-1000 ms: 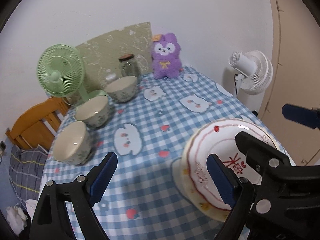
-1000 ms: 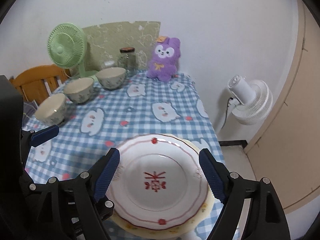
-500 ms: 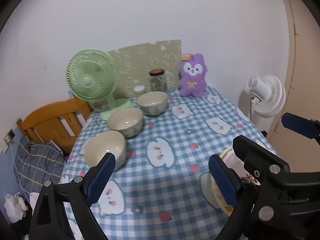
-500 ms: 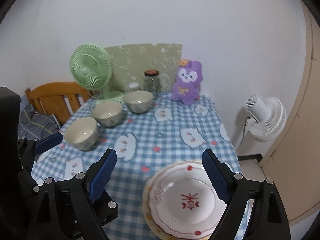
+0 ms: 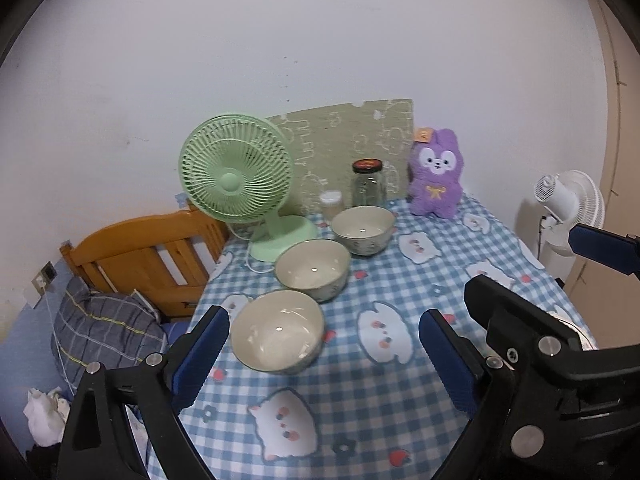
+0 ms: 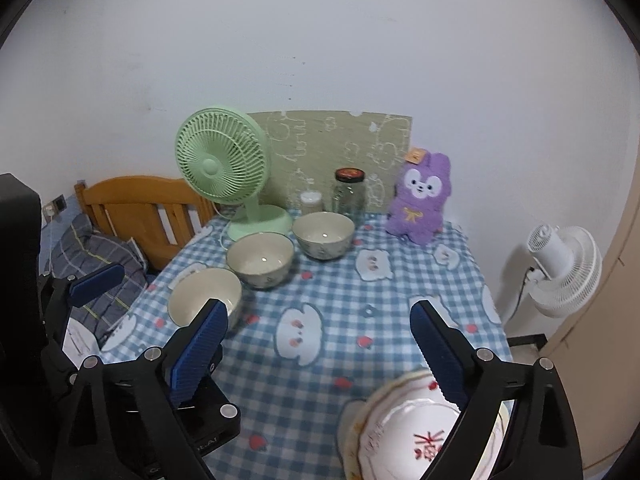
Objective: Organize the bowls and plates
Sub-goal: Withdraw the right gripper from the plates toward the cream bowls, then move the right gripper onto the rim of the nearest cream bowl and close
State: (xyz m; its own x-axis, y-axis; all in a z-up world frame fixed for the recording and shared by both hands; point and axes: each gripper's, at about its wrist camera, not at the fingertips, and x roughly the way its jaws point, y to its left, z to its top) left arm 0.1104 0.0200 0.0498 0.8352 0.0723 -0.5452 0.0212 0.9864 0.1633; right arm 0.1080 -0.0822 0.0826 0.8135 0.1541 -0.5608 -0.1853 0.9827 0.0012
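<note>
A white-walled room; the surface (image 6: pixel 400 292), under a blue checked cloth, stands against the wall. Three bowls (image 5: pixel 312 268) sit in a diagonal row by the green fan (image 5: pixel 236 176); the plates (image 6: pixel 404 436) lie stacked at the near right edge. The left hand-held gripper (image 5: pixel 324 352) stands wide and empty above the nearest bowl. The right hand-held gripper (image 6: pixel 320 356) has just been opening, with nothing between its jaws. Judgement: bowls come next; take the nearest by its rim, lift straight, and nest it level in its neighbour. Writing: one red character in the top plate; a partial, illegible stamp on the left gripper's body.
</note>
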